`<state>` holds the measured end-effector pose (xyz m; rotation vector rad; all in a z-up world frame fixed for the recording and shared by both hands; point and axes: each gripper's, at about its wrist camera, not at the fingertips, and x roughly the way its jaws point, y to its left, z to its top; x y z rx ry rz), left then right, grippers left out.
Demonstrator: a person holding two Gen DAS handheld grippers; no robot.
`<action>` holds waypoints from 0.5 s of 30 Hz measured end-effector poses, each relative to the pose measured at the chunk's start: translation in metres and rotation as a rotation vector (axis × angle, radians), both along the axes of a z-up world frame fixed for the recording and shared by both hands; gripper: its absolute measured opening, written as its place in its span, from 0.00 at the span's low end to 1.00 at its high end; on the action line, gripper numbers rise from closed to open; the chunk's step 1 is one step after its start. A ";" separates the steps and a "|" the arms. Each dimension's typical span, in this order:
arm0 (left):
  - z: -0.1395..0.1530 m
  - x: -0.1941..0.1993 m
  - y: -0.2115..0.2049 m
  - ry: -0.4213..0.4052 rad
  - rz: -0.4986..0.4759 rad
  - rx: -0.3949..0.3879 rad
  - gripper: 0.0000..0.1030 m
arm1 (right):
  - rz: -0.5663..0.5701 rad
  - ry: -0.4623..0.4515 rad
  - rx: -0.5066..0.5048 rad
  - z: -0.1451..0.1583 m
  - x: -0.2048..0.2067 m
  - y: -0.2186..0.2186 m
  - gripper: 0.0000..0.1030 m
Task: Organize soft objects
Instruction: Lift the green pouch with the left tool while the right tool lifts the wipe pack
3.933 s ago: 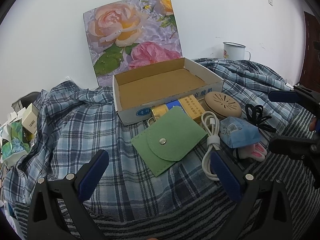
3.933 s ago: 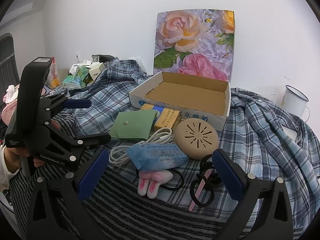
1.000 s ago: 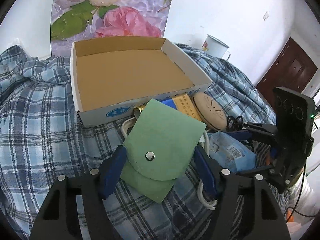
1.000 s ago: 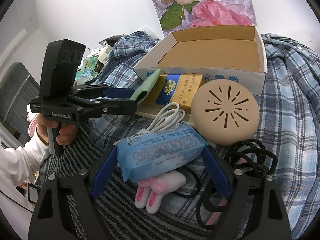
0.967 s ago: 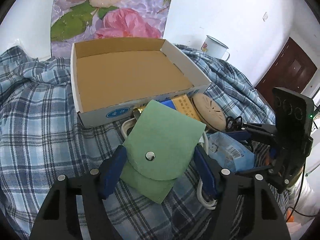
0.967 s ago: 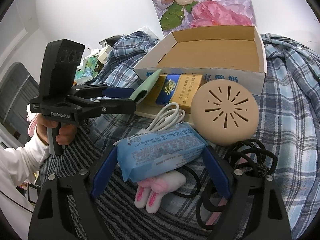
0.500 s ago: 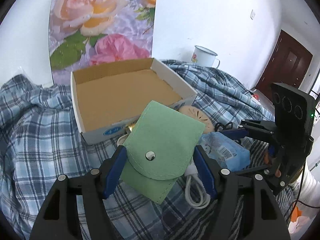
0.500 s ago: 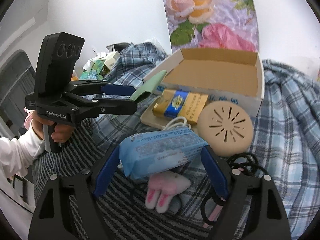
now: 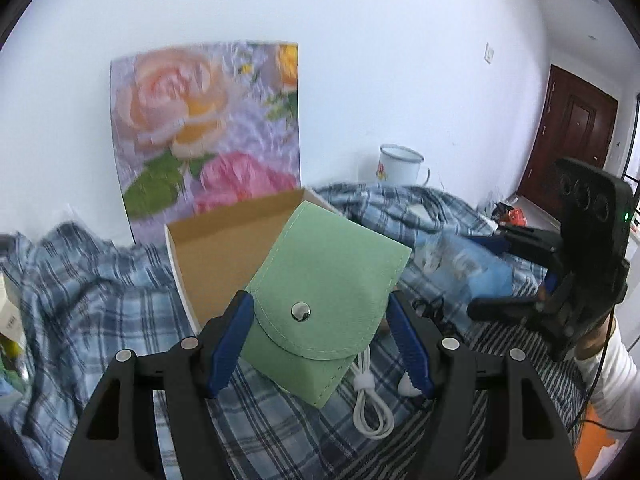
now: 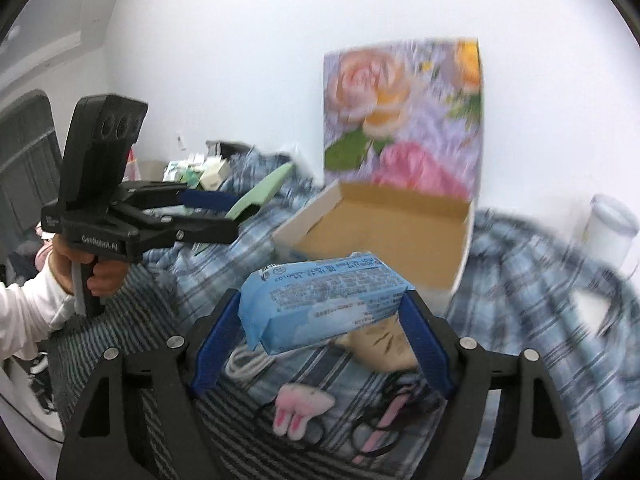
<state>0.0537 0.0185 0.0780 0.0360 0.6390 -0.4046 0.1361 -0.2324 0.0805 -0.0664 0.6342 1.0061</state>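
A green felt pouch (image 9: 326, 296) with a metal snap is pinched between the blue fingers (image 9: 232, 338) of the left gripper (image 9: 320, 340) and is held in the air, clear of the plaid cloth (image 9: 100, 300). In the left wrist view the pouch is tilted, its far corner toward 1 o'clock, and it overlaps the open cardboard box (image 9: 224, 248) that lies behind it at 11 o'clock. A coiled white cable (image 9: 370, 404) is seen on the cloth below the pouch, at 5 o'clock from it.

A blue tissue pack (image 10: 320, 298) is clamped across its short ends by the fingers (image 10: 424, 344) of the right gripper (image 10: 322, 344), whose jaws have just been closing on it; the pack is raised above the things on the cloth. The same box (image 10: 384, 236) is seen at 1 o'clock from the pack, its brown floor bare where it shows. Under the pack, a round beige object (image 10: 380, 346) is partly hidden and is blurred, so its kind cannot be told for sure. A pink rabbit-ear clip (image 10: 300, 408) lies at 6 o'clock from the pack, with black hair ties (image 10: 384, 420) just beside it at 4 o'clock.

A rose-printed panel (image 10: 404, 116) is stood upright against the white wall behind the box. A white enamel mug (image 9: 400, 166) is seen at 2 o'clock from the box in the left wrist view. The left gripper's handle is gripped by a hand (image 10: 86, 270) in a white sleeve.
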 end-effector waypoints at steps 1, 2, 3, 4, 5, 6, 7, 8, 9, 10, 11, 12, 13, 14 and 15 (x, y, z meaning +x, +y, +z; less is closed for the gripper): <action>0.005 0.000 0.000 -0.014 0.003 -0.001 0.69 | -0.008 -0.026 0.005 0.010 0.002 -0.001 0.76; 0.011 -0.001 0.000 -0.031 0.008 -0.002 0.69 | -0.015 -0.046 0.010 0.018 0.003 -0.003 0.76; 0.017 -0.001 0.000 -0.052 0.015 -0.003 0.69 | -0.019 -0.062 0.016 0.025 0.004 -0.005 0.76; 0.023 -0.001 0.000 -0.066 0.020 -0.005 0.69 | -0.024 -0.078 0.023 0.033 0.006 -0.005 0.76; 0.026 -0.001 0.000 -0.077 0.024 -0.007 0.69 | -0.033 -0.098 0.031 0.041 0.009 -0.005 0.76; 0.032 -0.002 0.000 -0.093 0.033 -0.009 0.69 | -0.038 -0.109 0.035 0.046 0.011 -0.004 0.76; 0.036 -0.002 0.001 -0.104 0.039 -0.010 0.69 | -0.042 -0.121 0.039 0.052 0.012 -0.004 0.76; 0.040 -0.002 0.000 -0.114 0.038 -0.009 0.69 | -0.047 -0.137 0.047 0.059 0.013 -0.005 0.76; 0.045 -0.003 0.000 -0.128 0.040 -0.010 0.69 | -0.050 -0.151 0.052 0.064 0.013 -0.005 0.76; 0.050 -0.003 0.000 -0.139 0.041 -0.010 0.69 | -0.051 -0.164 0.057 0.069 0.014 -0.005 0.76; 0.052 -0.003 0.000 -0.146 0.041 -0.010 0.69 | -0.058 -0.180 0.064 0.075 0.013 -0.005 0.76; 0.056 -0.003 0.000 -0.157 0.043 -0.009 0.69 | -0.064 -0.190 0.071 0.080 0.012 -0.006 0.76; 0.060 -0.003 0.000 -0.169 0.044 -0.009 0.69 | -0.068 -0.195 0.077 0.084 0.013 -0.006 0.76; 0.063 -0.003 0.000 -0.176 0.045 -0.007 0.69 | -0.068 -0.204 0.082 0.090 0.012 -0.006 0.76; 0.066 -0.002 -0.001 -0.188 0.046 -0.004 0.69 | -0.070 -0.216 0.086 0.095 0.011 -0.006 0.76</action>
